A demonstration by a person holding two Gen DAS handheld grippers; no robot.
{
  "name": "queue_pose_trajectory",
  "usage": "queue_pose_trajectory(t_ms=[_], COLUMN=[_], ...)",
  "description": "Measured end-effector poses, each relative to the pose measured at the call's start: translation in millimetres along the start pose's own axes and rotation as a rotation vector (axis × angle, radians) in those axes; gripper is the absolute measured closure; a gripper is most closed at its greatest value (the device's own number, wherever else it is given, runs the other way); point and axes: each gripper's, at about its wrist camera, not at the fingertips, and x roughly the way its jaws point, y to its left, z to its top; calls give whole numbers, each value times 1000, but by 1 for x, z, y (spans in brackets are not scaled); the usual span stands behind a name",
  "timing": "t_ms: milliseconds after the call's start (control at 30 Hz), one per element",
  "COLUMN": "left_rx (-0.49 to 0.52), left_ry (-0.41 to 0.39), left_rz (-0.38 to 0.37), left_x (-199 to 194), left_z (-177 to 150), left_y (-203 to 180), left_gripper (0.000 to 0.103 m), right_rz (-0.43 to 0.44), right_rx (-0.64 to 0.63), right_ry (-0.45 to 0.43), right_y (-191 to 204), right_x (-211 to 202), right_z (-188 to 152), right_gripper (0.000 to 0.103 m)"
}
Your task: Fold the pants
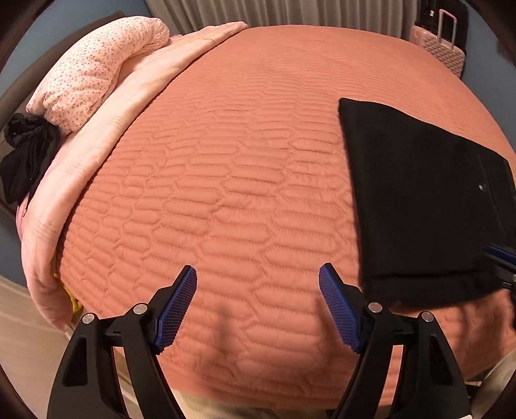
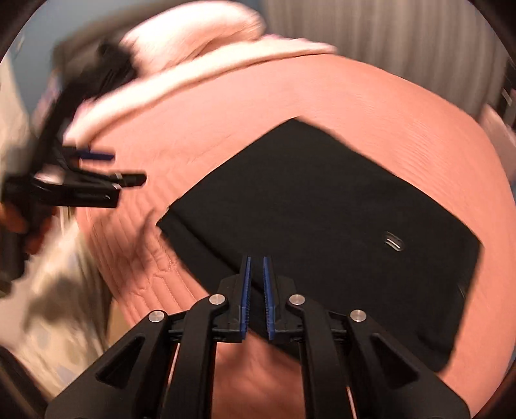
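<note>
Left gripper (image 1: pixel 258 306) is hanging wide open over the bedspread (image 1: pixel 225 161), right gripper (image 2: pixel 255 296) is hovering nearly closed on nothing, risking snagging the folded pants (image 2: pixel 322 225).

Quilted salmon bedspread (image 1: pixel 225 161), floral pillow (image 1: pixel 93 67), pink blanket (image 1: pixel 106 129), pink suitcase (image 1: pixel 446 48), curtain (image 1: pixel 290 13)

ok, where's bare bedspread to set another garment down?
Free: the broad quilted bedspread between the rolled pink blanket and the folded black pants, ahead of the open left claw. Crowded: the blanket edge, with a floral pillow.
</note>
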Motion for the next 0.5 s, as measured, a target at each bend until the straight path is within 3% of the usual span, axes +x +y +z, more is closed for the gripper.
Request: queue_pose_trajectory(t_ms=[100,167,233,333,400,467,500], left_rx=[36,45,48,28,4,-1,4], left_ry=[-6,-8,-2,-12,-6,-9,-16], left_rz=[-14,-25,-39,-56,-77,-79,-74], left_x=[-4,-2,3,6,8,10,8], left_z=[-4,-5,-4,1,6,11,12], left_y=[-11,-13,-17,-13,-11,-12,-13], left_gripper=[26,26,26,26,26,26,26], right_rz=[-30,-15,26,114,53,-15,-36], right_rx=[-63,-26,-3,8,15,18,-1], right_ry=[30,45,54,55,119,42,1], right_y=[12,9,10,14,10,9,11], right_x=[28,38,23,4,6,-14,-23], right_z=[13,15,19,-4,-23,-20,-16], right_gripper=[95,100,103,103,103,102,93])
